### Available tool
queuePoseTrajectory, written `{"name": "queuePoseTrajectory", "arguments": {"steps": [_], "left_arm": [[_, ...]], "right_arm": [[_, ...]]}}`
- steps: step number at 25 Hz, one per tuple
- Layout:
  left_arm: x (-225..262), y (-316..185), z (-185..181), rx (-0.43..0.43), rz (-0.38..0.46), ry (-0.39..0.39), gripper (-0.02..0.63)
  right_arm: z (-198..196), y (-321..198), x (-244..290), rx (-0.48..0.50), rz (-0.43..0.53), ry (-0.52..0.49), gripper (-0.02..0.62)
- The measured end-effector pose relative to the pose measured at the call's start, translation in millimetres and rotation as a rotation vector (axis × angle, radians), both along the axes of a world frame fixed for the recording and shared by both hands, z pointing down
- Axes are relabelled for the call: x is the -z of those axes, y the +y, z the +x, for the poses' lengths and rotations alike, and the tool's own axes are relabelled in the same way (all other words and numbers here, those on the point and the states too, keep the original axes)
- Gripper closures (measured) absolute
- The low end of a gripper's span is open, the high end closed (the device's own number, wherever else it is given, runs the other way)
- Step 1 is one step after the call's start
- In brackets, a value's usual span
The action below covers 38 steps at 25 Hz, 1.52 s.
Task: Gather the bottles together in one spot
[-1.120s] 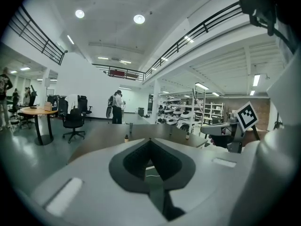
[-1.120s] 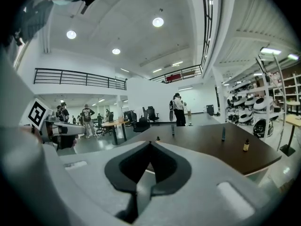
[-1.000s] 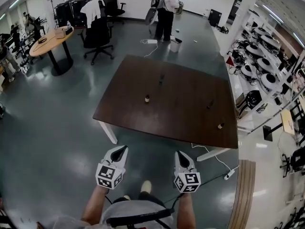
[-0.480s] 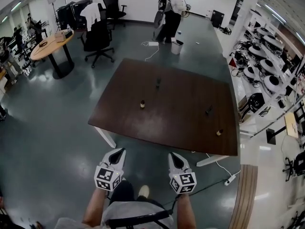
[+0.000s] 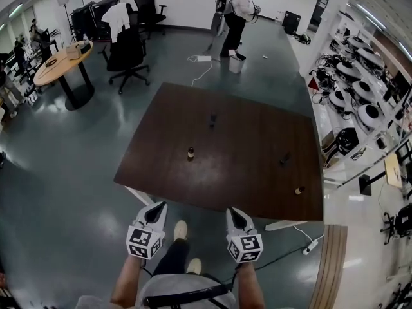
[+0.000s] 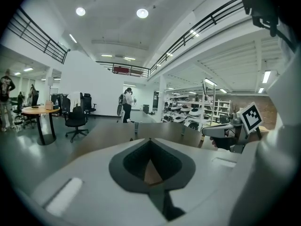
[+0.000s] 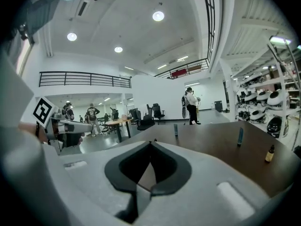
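- Table (image 5: 244, 140): a dark wooden top that sits skew in the head view. Its near edge runs from the left corner across to the right corner, directly ahead of both grippers.
- Left gripper (image 5: 161, 205): the jaws are closed tip to tip and grip nothing. It is held over the floor just short of the near edge.
- Right gripper (image 5: 232, 210): the jaws are also closed and empty. It is level with the left one and just short of the same edge.
- Bottles: there are four, all on the table and well apart from one another.
- Brown bottle (image 5: 190, 153) stands in the left half, closest to the left gripper.
- Dark bottle (image 5: 212, 119) stands beyond it, toward the far edge.
- Third bottle (image 5: 284, 159) is in the right half.
- Amber bottle (image 5: 299, 190) stands near the right near corner, close to the edge.
- Floor (image 5: 64, 172): there is wide open room to the left of the table.
- Equipment racks (image 5: 360, 102) stand near the table's right edge and leave only a narrow aisle.
- Power strip (image 5: 308, 245) and its cable lie on the floor off the near right corner.
- Person (image 5: 237, 11) stands beyond the far edge.
- Office chair (image 5: 125, 53) and round table (image 5: 61, 60) stand well off at the far left.
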<state>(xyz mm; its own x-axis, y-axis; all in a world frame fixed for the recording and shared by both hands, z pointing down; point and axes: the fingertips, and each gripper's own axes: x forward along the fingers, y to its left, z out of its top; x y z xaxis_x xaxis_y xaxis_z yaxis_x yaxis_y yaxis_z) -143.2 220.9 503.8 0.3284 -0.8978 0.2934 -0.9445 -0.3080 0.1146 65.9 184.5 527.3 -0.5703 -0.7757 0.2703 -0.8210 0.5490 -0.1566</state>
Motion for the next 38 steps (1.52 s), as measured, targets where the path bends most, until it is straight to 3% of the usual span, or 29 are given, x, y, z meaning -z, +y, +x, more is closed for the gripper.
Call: {"name": "queuePoseTrajectory", "arguments": {"steps": [20,31,32,33,38], "left_arm": [[-7,-165,-65,-0.095,0.019,0.028,0.607],[-46,-195,-68,-0.114,-0.053,-0.011,0.607],[-48,-196,-67,-0.112,-0.057,-0.003,0.607],[-50,-199,-66,-0.108,-0.058,0.0,0.606],[-70,-211,-67,-0.064,-0.044,-0.025,0.607]], "right_arm": [[-85,-152,10,0.006,0.045,0.052,0.594],[-128,-198,-29,0.087,-0.001,0.086,0.591],[-131,-202,-33,0.097,-0.009,0.083,0.583],[-134,-207,-37,0.108,-0.017,0.08,0.535],[-141,-230,-65,0.157,-0.061,0.057,0.517]]}}
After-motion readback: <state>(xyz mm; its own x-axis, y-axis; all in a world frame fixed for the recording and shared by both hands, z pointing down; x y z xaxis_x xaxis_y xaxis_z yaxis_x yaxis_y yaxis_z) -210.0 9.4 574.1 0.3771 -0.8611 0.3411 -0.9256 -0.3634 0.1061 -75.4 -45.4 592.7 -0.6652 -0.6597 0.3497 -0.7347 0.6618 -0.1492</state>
